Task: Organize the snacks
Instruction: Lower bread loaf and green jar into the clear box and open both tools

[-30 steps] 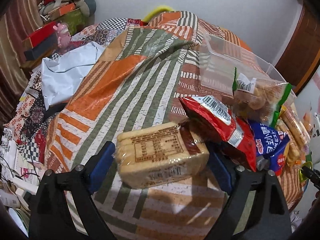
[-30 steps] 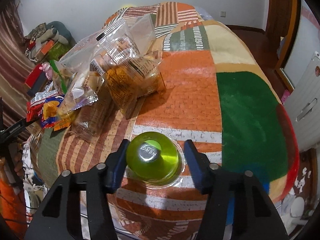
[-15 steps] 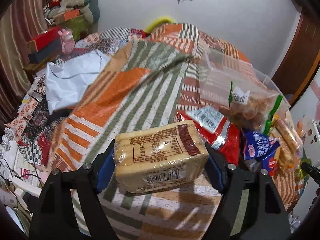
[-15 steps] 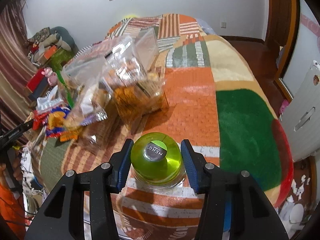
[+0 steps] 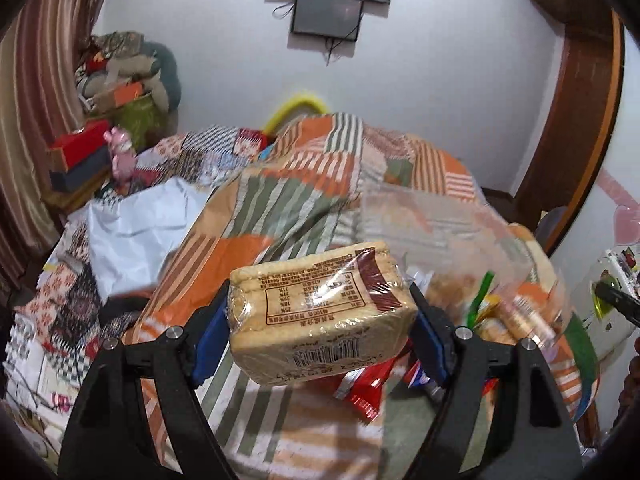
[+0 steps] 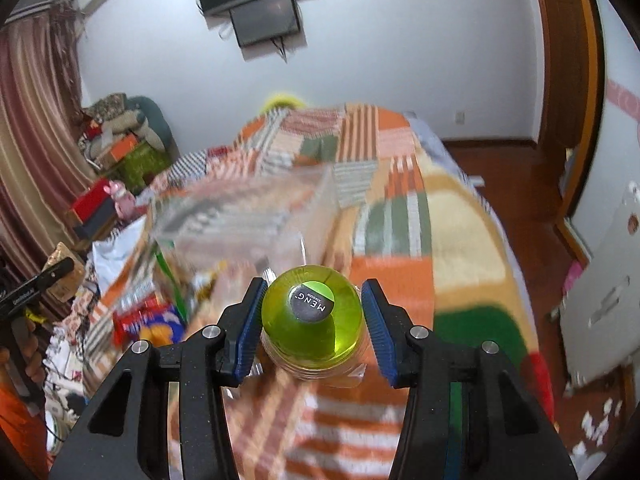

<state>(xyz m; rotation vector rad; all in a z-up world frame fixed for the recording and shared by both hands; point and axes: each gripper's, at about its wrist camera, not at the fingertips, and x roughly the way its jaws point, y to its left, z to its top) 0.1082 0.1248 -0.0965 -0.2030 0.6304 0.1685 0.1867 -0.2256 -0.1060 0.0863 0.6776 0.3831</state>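
Two items are up off the bed [image 5: 304, 184]: our left tool [image 5: 320, 320] pinches the biscuit pack [image 5: 320, 312], our right tool [image 6: 314, 320] grips the green jelly cup [image 6: 316, 320]. We judge sorting barely begun, since the snack pile [image 5: 480, 312] beside the clear bag [image 6: 248, 216] remains loose.

There are two grippers, the left gripper [image 5: 320, 320] and the right gripper [image 6: 312, 316]; one pack of biscuits [image 5: 320, 312] sits in the left one and one green jelly cup [image 6: 312, 320] sits in the right one. One red snack bag [image 5: 360, 392] lies near; one clear plastic bag [image 5: 440, 232] lies on the right with blurred snacks I cannot count; one patchwork blanket [image 5: 280, 208] lies under it all; one screen [image 6: 264, 16] hangs far on the wall.
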